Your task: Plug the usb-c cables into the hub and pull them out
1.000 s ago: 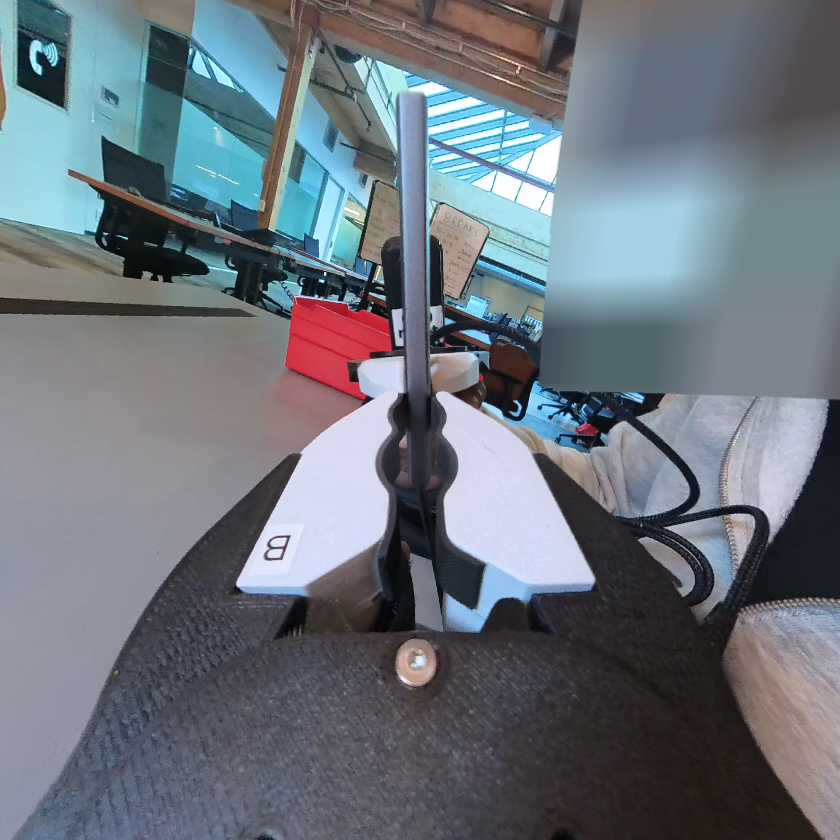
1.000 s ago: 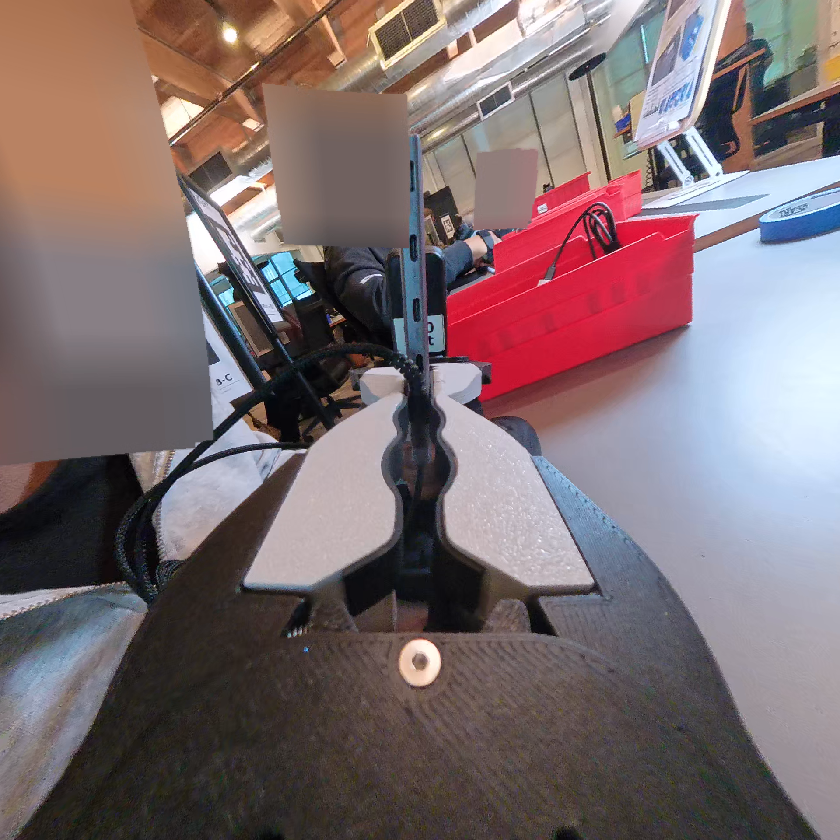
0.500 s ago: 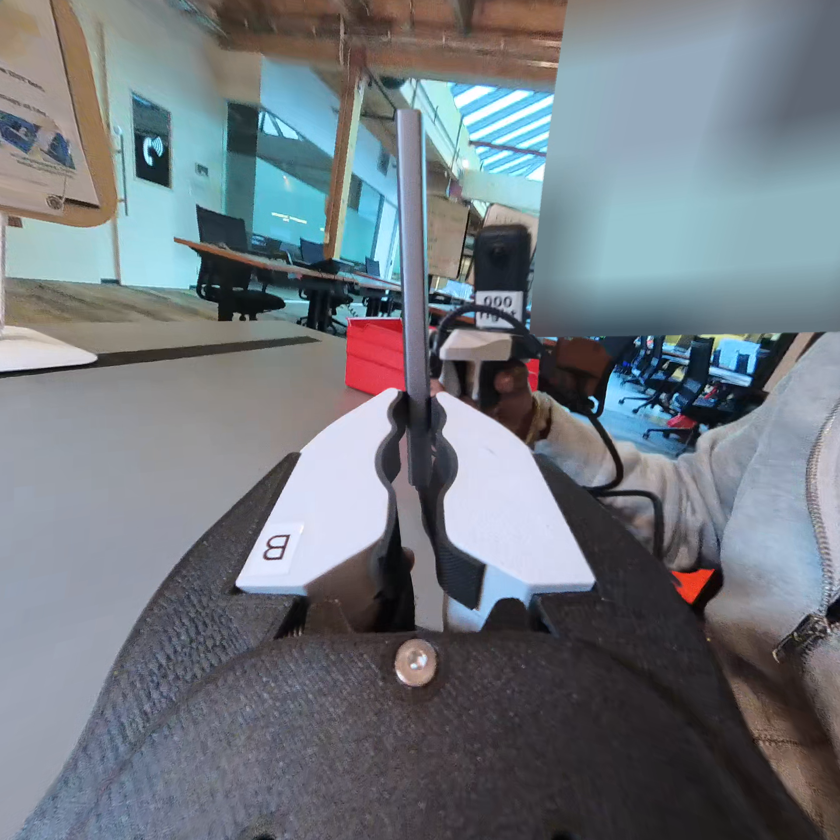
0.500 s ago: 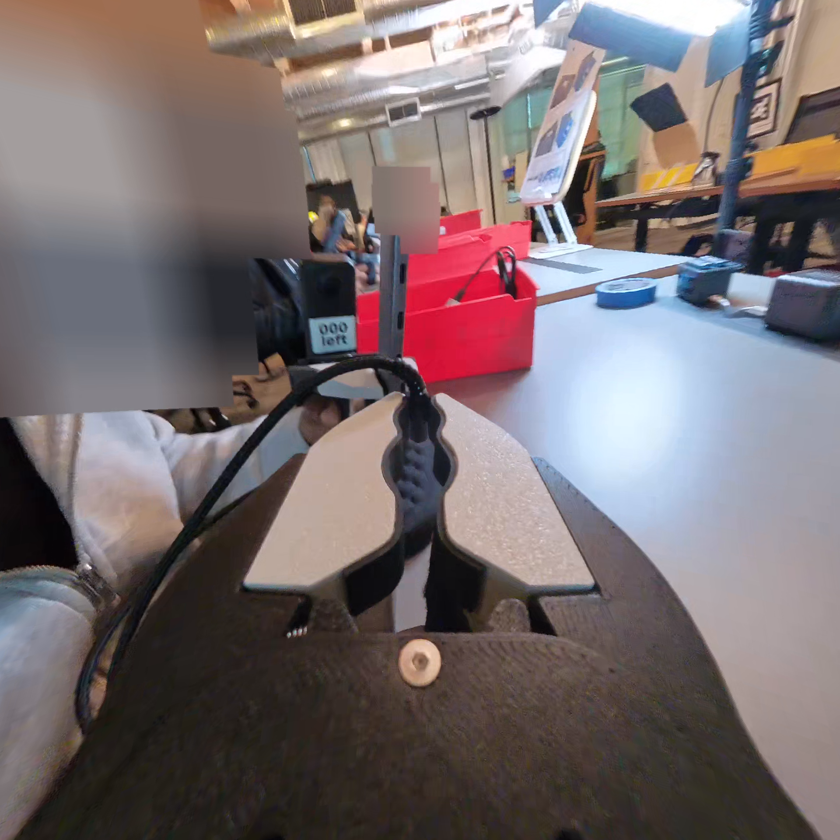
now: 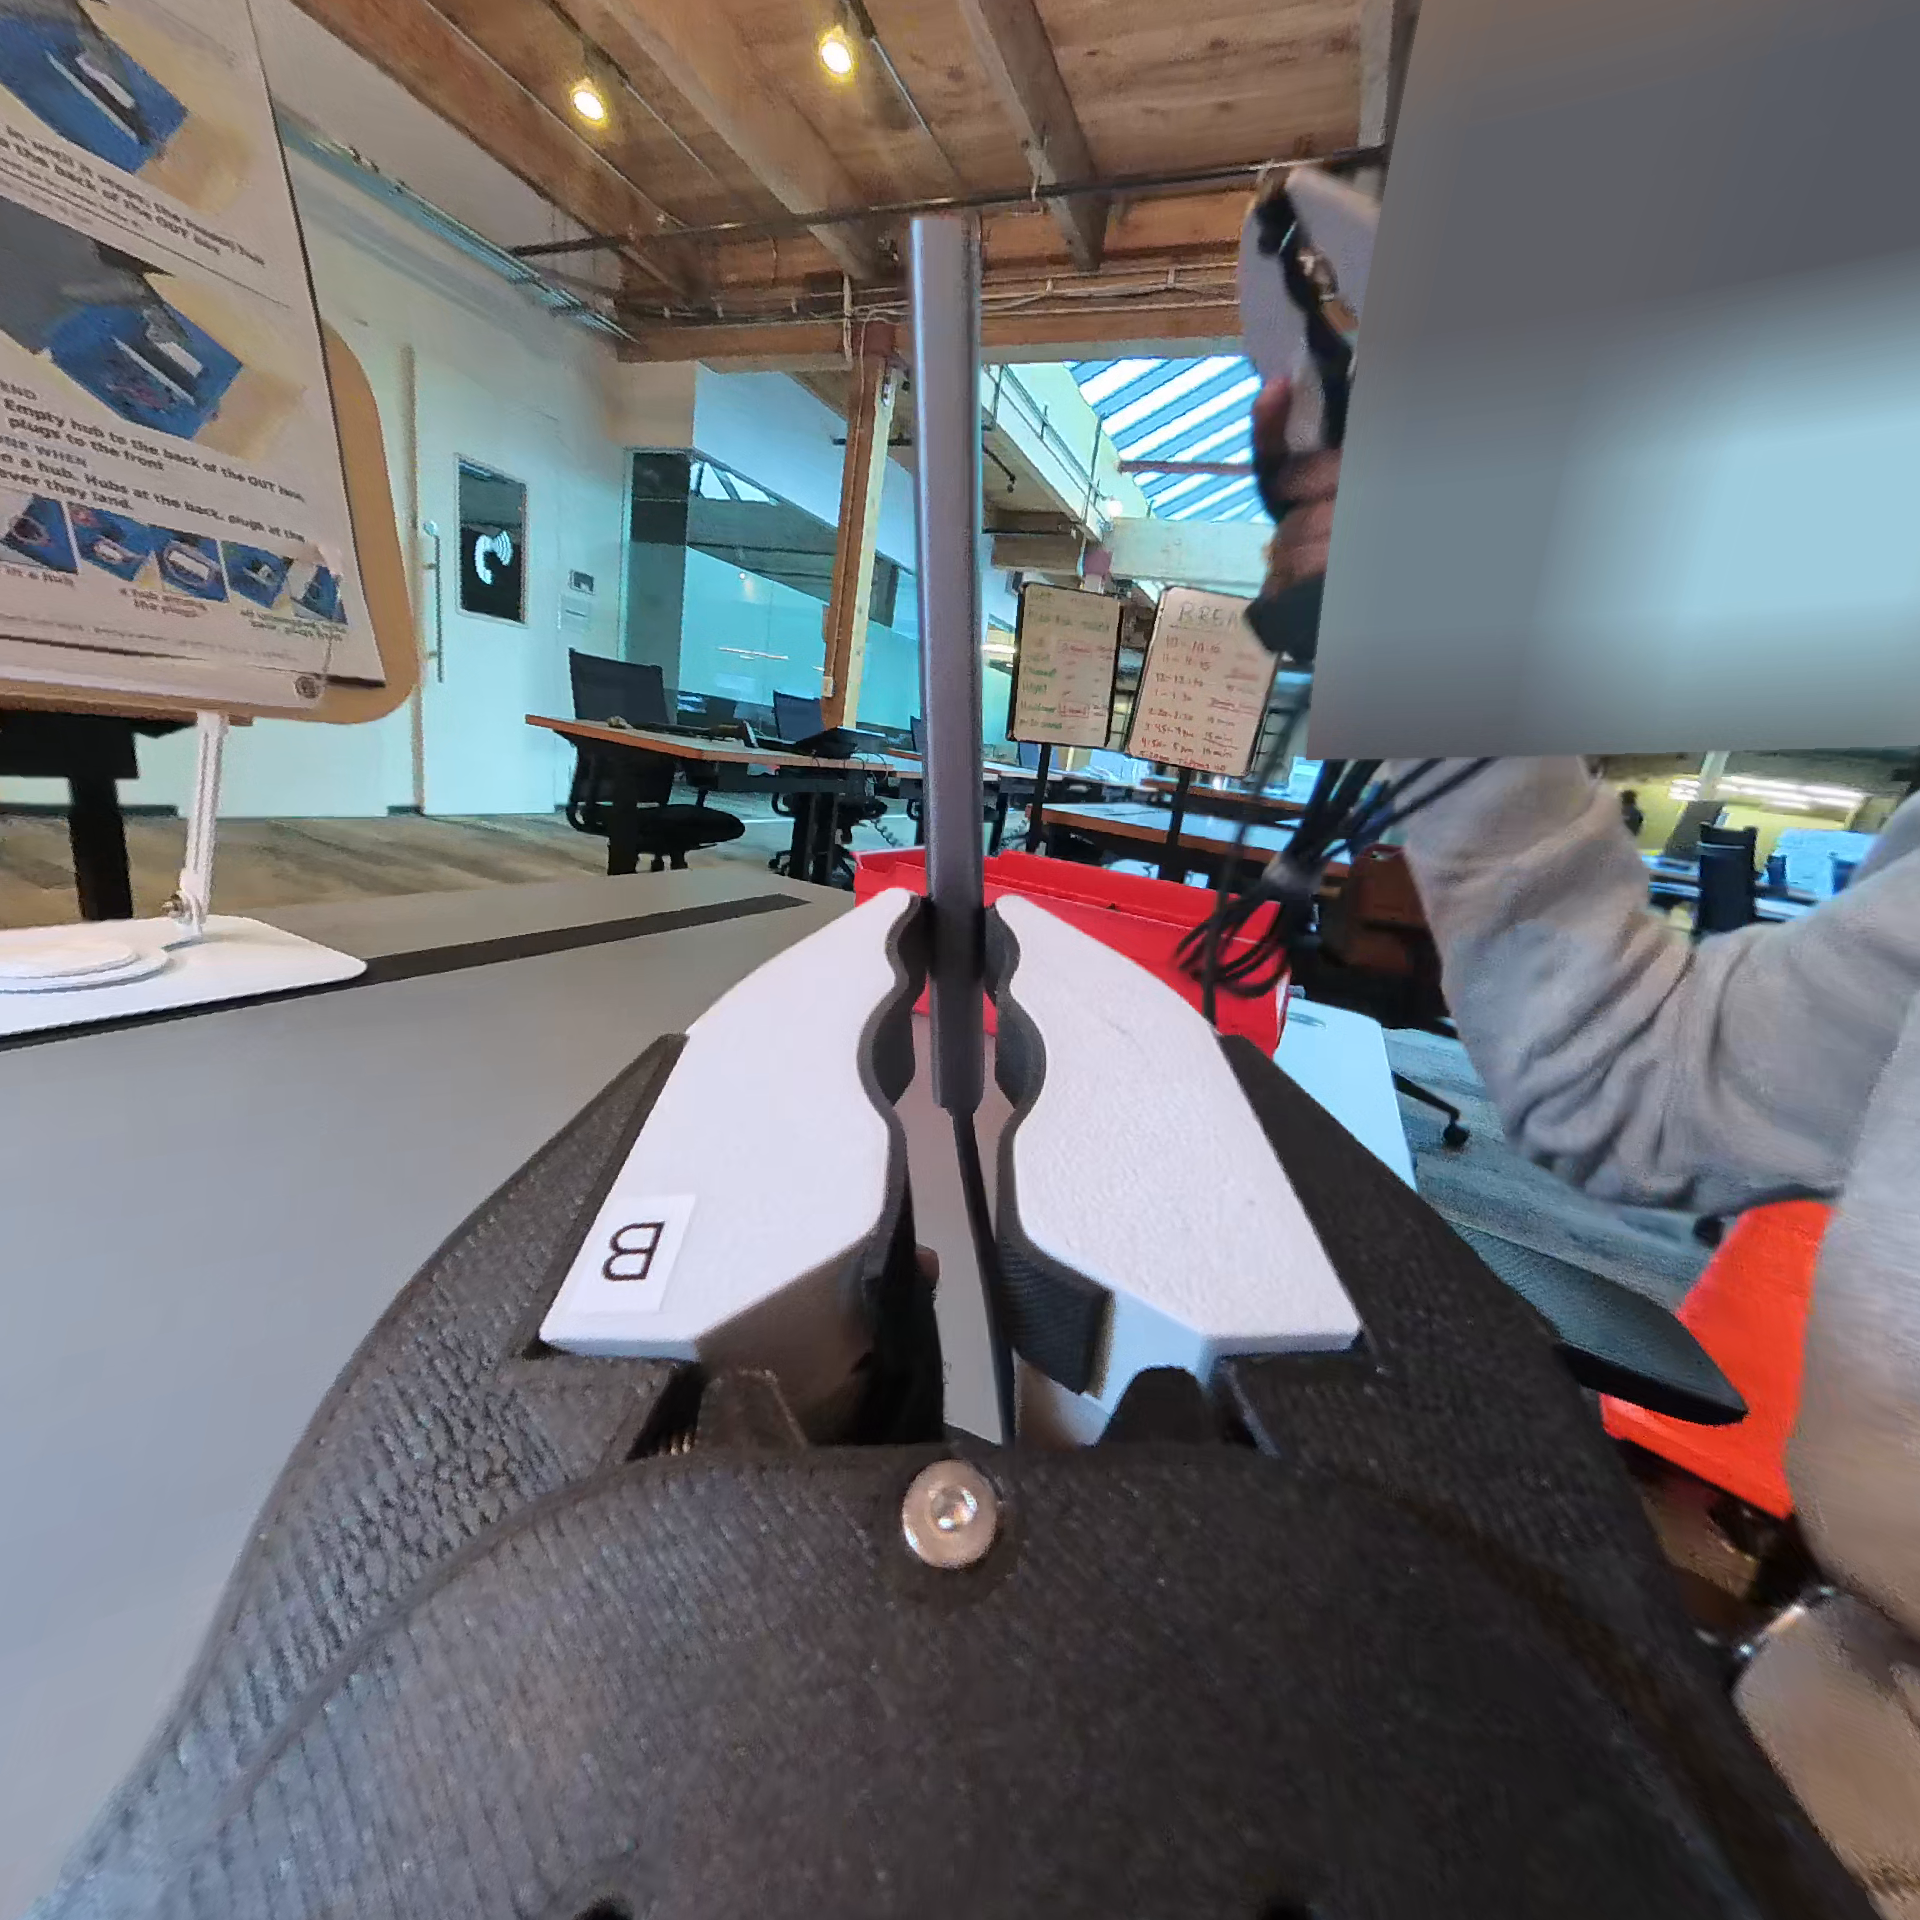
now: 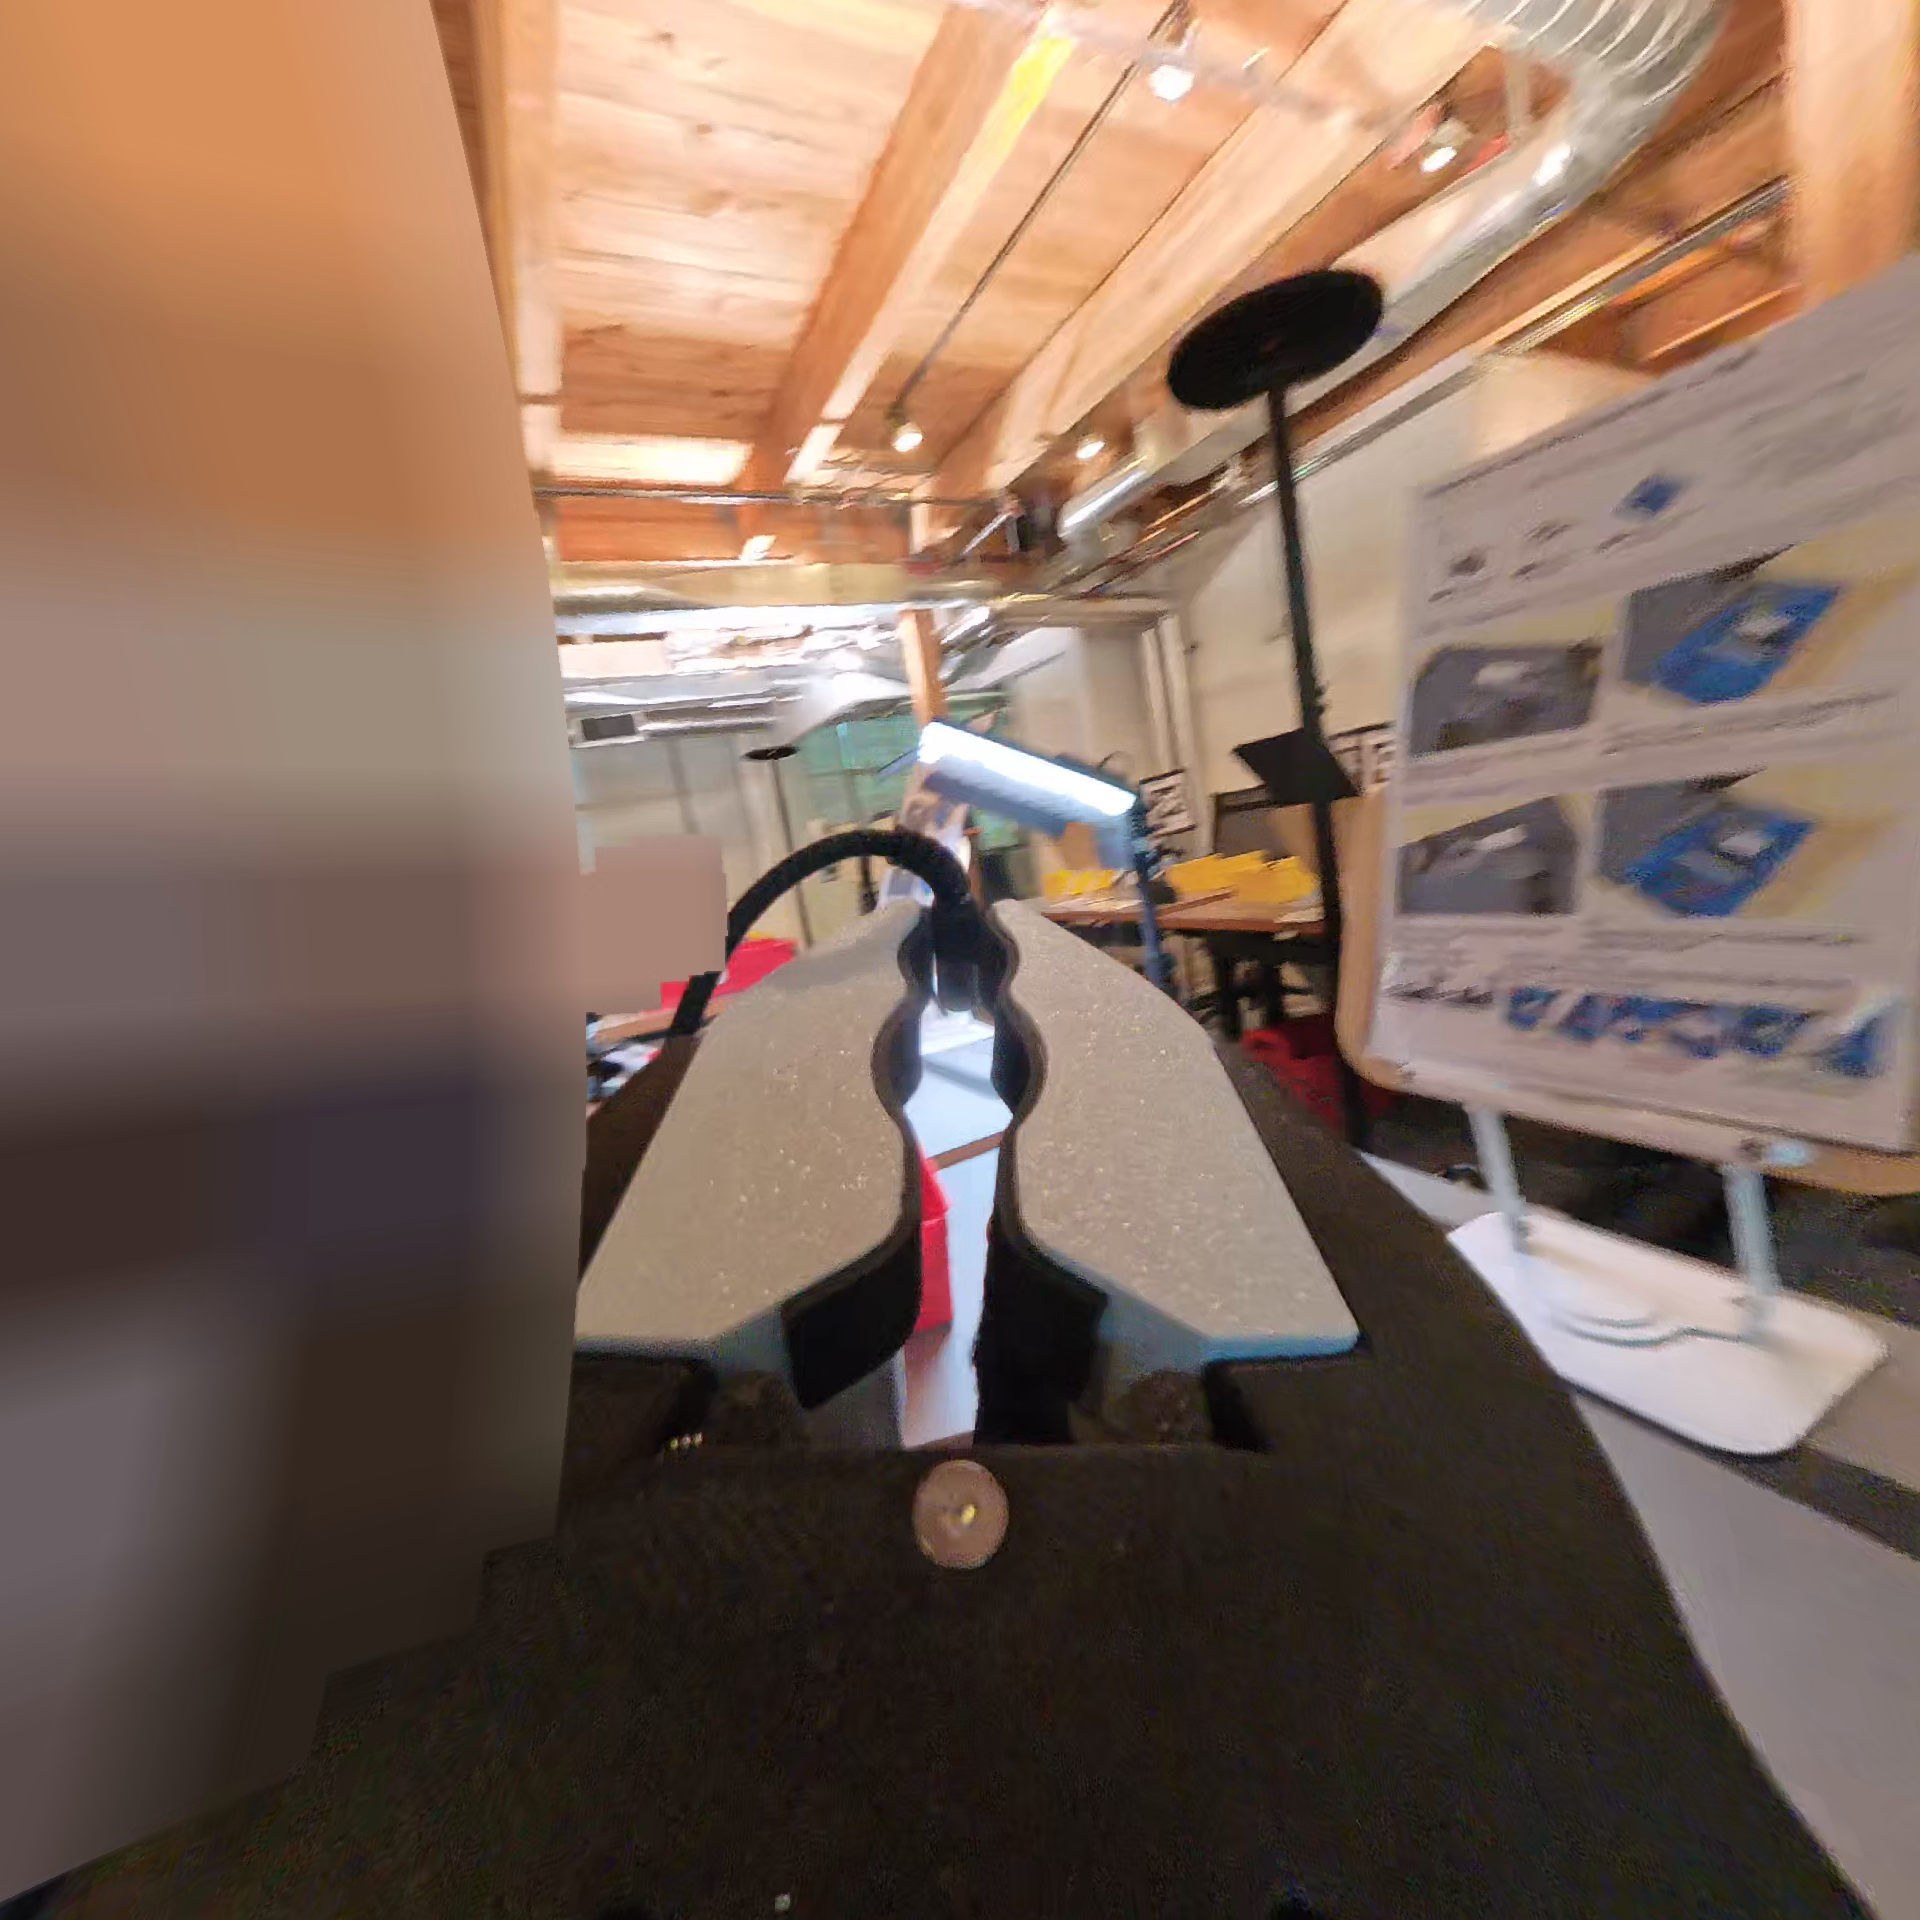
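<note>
While left gripper (image 5: 948,940) fingers clamp upright grey hub (image 5: 943,623) | right gripper (image 6: 954,961) fingers pinch black cable (image 6: 831,868) plug

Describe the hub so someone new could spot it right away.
Start at the left gripper above the grey table. Clamped between its white fingers stands the hub, a thin dark-grey metal bar pointing up, unlike the red bin behind it.

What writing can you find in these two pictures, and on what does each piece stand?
I do not copy out writing; these things bear it.
White sticker on the left gripper: one large letter.
Poster on a white stand: printed lines, legible.
Whiteboards: handwriting, mostly too small.
Dark wall sign: a symbol only.
Blurred poster, right wrist view: unreadable.
</note>
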`<state>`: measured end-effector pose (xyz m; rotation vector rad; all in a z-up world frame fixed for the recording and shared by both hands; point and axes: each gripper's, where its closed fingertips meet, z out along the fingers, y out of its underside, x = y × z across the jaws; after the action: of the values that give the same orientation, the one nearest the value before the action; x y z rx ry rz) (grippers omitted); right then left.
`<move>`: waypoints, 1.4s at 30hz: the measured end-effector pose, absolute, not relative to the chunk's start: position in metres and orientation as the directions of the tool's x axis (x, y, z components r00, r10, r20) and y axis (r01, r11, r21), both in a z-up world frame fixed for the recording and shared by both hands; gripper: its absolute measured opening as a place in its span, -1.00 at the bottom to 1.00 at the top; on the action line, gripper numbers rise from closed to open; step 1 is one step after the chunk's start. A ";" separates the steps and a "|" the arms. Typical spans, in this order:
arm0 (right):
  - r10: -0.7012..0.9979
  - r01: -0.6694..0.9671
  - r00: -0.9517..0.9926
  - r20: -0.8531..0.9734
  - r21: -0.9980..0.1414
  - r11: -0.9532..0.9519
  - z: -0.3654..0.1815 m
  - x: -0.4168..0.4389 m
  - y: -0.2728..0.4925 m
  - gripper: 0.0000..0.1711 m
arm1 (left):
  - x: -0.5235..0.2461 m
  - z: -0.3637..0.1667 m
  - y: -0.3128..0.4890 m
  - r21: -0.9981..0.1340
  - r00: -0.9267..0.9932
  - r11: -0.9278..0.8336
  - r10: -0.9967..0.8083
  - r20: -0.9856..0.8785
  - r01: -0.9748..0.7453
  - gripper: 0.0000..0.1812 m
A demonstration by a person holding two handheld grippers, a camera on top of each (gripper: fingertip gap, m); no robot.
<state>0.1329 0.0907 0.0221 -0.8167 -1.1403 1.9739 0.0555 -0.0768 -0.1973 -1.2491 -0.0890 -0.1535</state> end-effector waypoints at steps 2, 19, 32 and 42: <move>0.855 -0.311 -0.489 -0.173 -0.881 -0.356 0.052 0.142 0.114 -0.91 | 0.055 -0.201 -0.074 -0.937 0.985 0.305 -0.061 0.159 0.170 -0.88; 0.972 -0.221 0.226 0.068 -0.968 0.119 0.107 0.194 0.322 -0.93 | 0.055 -0.194 -0.089 -0.892 0.984 0.416 -0.098 0.151 0.179 -0.88; 0.909 -0.038 0.378 0.175 -0.978 0.204 0.007 0.220 0.387 -0.89 | 0.055 -0.194 -0.090 -0.887 0.979 0.417 -0.121 0.161 0.197 -0.88; 0.911 -0.319 0.396 0.117 -0.913 0.256 0.043 0.273 0.389 -0.90 | 0.054 -0.196 -0.088 -0.890 0.977 0.405 -0.120 0.174 0.208 -0.88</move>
<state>0.2731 0.3889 0.0428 -0.9582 -0.7578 0.9530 0.0537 -0.0876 -0.1959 -1.1355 -0.0864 -0.2075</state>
